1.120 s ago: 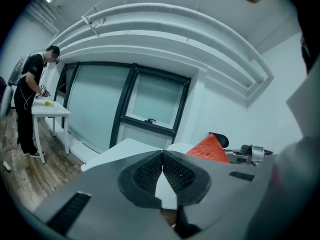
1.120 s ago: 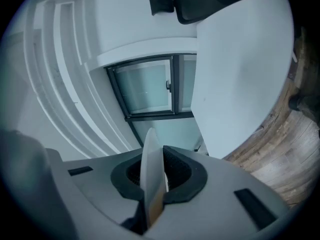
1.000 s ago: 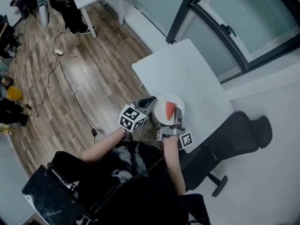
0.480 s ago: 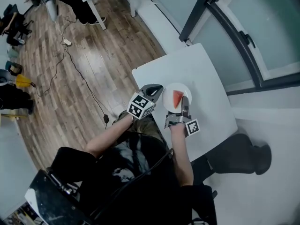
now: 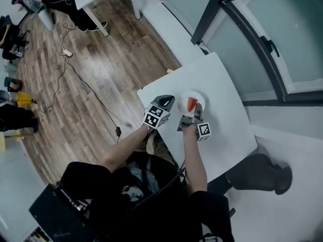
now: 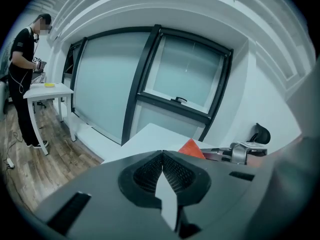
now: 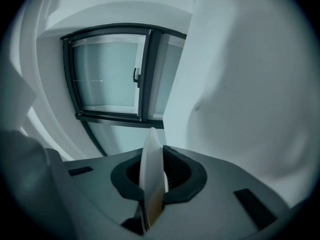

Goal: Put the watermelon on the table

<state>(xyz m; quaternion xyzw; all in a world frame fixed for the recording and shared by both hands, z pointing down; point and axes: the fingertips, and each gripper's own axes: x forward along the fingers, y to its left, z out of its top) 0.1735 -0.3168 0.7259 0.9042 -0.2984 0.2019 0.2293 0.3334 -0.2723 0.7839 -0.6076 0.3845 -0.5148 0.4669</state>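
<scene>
The right tool [image 5: 195, 114], clamped on the plate [image 5: 198, 97] rim, has carried the watermelon [image 5: 191, 104] farther over the counter [image 5: 219, 79]; left tool [image 5: 168, 102] closed, empty. Setting down remains.

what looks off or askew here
Nothing spilled or damaged. The one oddity: the plate is held in the right gripper, pinched by its rim alone, with the watermelon riding on it over the table.

red watermelon wedge [image 5: 191, 103], lying on a small white plate [image 5: 198, 95], over the white table [image 5: 224, 92], near its left edge
</scene>
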